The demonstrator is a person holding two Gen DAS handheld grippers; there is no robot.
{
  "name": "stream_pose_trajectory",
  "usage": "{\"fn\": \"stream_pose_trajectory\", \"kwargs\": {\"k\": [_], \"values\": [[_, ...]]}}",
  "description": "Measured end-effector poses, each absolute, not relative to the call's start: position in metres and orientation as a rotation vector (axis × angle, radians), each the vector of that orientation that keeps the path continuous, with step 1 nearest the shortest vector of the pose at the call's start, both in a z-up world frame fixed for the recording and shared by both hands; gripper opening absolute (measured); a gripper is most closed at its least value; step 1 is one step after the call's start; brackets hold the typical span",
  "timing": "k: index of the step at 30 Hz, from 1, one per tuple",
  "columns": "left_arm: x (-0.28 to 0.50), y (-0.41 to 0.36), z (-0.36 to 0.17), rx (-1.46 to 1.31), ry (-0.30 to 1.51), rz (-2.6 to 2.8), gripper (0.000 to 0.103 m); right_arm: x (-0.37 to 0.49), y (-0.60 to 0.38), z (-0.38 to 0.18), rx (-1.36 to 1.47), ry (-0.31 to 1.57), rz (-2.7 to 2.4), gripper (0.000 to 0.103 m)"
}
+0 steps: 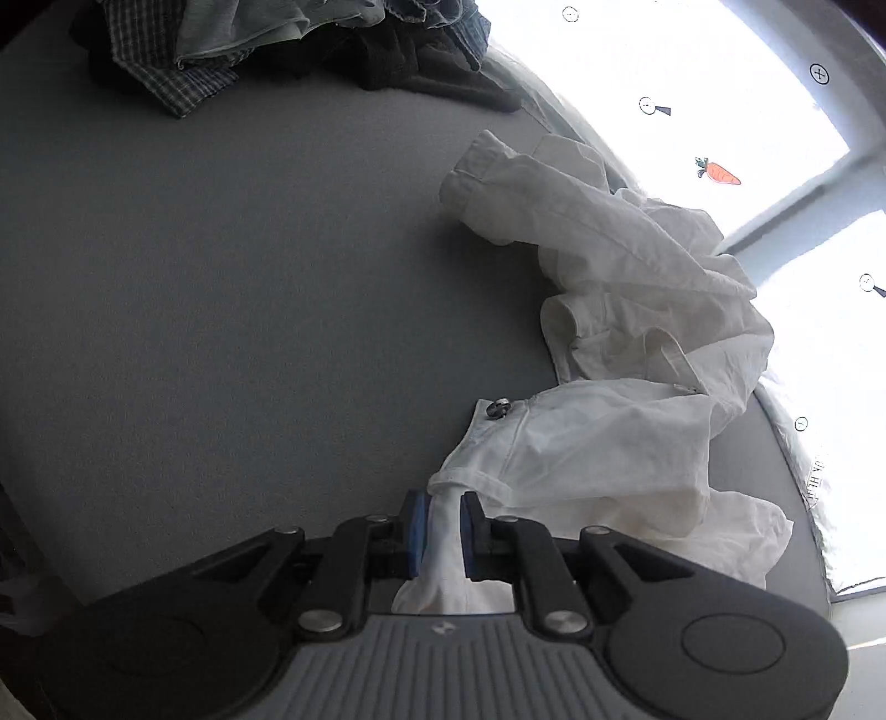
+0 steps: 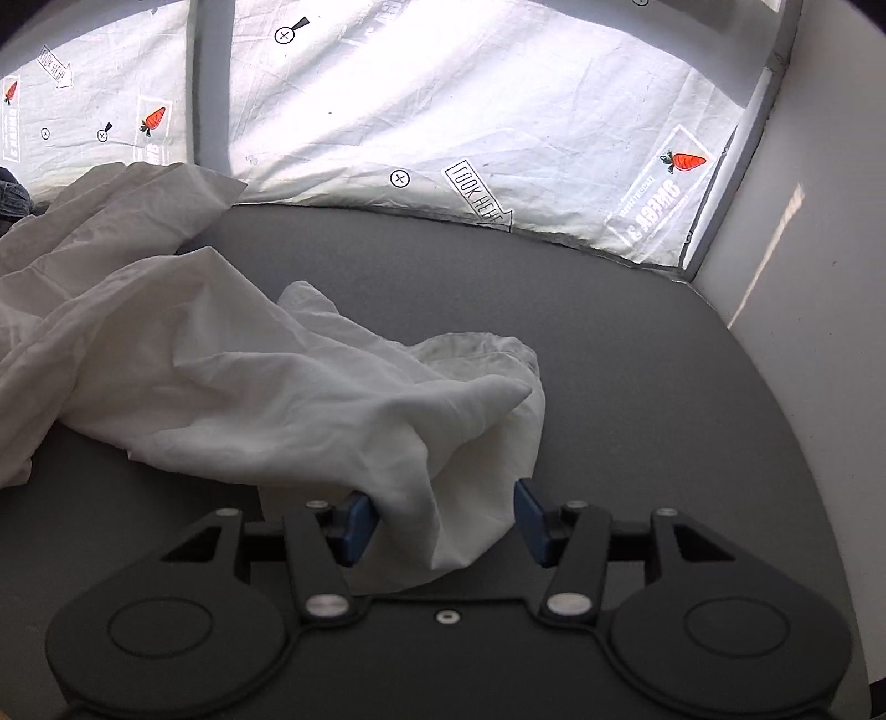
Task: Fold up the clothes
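Left tool (image 1: 444,529) pinching bunched edge of white garment (image 1: 614,310); right tool (image 2: 437,520) spread, loose fold between pads, not gripped. Garment crumpled on grey bench (image 1: 232,310); clothes pile (image 1: 232,50) at far edge.

Crumpled white woven cloth garment (image 1: 620,310) on matt grey, finely textured table (image 1: 221,310)

white garment (image 1: 620,443) on grey table (image 1: 221,304); blue-checked clothes (image 1: 160,61); orange carrot print (image 2: 686,162).

"LOOK HERE" arrow, mirrored, on curtain (image 2: 498,111)
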State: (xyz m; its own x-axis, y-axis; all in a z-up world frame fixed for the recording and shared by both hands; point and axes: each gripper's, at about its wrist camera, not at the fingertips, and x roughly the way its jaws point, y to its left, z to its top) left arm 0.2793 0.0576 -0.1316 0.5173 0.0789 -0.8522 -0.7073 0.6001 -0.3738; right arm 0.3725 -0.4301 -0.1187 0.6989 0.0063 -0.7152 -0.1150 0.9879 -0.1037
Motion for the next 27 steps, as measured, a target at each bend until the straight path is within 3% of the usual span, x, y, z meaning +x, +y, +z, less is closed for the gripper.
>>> {"fn": "stream_pose_trajectory", "kwargs": {"k": [7, 15, 21, 27], "values": [[0.286, 0.06, -0.146, -0.782, 0.94, 0.466, 0.048, 0.396, -0.423, -0.104, -0.068, 0.798, 0.094, 0.055], [0.324, 0.053, -0.18, -0.765, 1.109, 0.451, 0.051, 0.412, -0.41, -0.077, -0.408, 0.824, 0.227, 0.056], [0.326, 0.059, -0.187, -0.718, 1.137, 0.452, 0.061, 0.394, -0.42, -0.074, -0.467, 0.914, 0.29, 0.056], [0.343, 0.05, -0.194, -0.614, 1.188, 0.406, 0.061, 0.399, -0.447, -0.046, -0.365, 0.847, 0.227, 0.062]]}}
